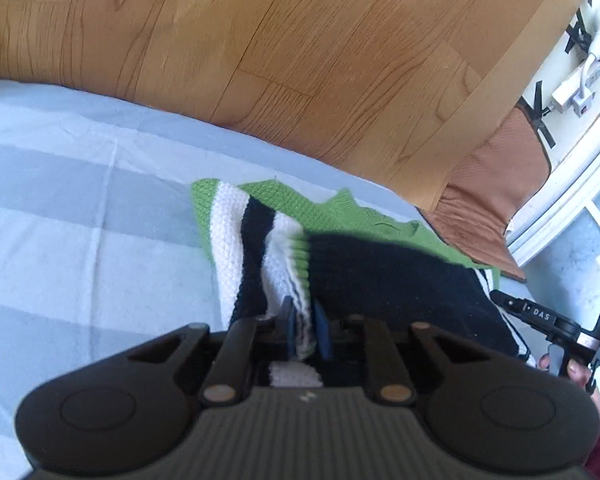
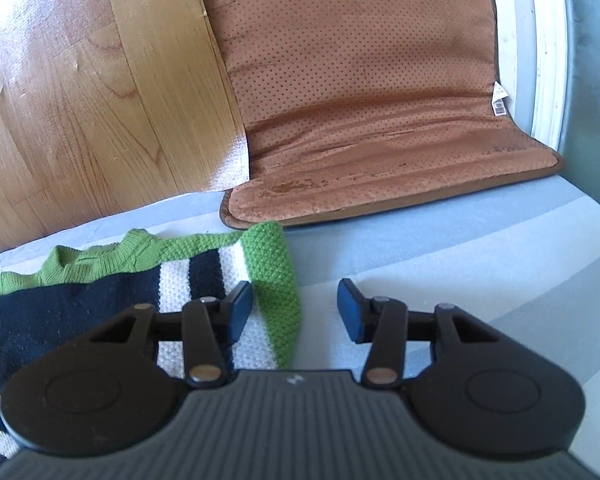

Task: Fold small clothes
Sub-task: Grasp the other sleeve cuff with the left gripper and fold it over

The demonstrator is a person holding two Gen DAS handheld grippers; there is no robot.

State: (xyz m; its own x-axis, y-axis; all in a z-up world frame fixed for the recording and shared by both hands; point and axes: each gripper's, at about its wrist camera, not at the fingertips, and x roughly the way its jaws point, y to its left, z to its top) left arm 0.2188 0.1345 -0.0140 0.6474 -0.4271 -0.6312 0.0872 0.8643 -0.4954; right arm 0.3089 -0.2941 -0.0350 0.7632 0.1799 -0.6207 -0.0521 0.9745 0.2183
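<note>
A small knitted sweater in green, white and navy stripes lies on a pale blue and grey checked sheet. My left gripper is shut on a bunched striped fold of the sweater, lifted a little off the rest. In the right wrist view the sweater lies at the lower left, with its green sleeve end between my fingers. My right gripper is open, its left pad over the sweater's edge and its right pad over the bare sheet. The right gripper also shows in the left wrist view, at the sweater's right end.
A brown perforated cushion mat lies just beyond the sweater, partly on the sheet. Wooden floor runs beyond the sheet's far edge. A white frame with plugs and cables stands at the far right.
</note>
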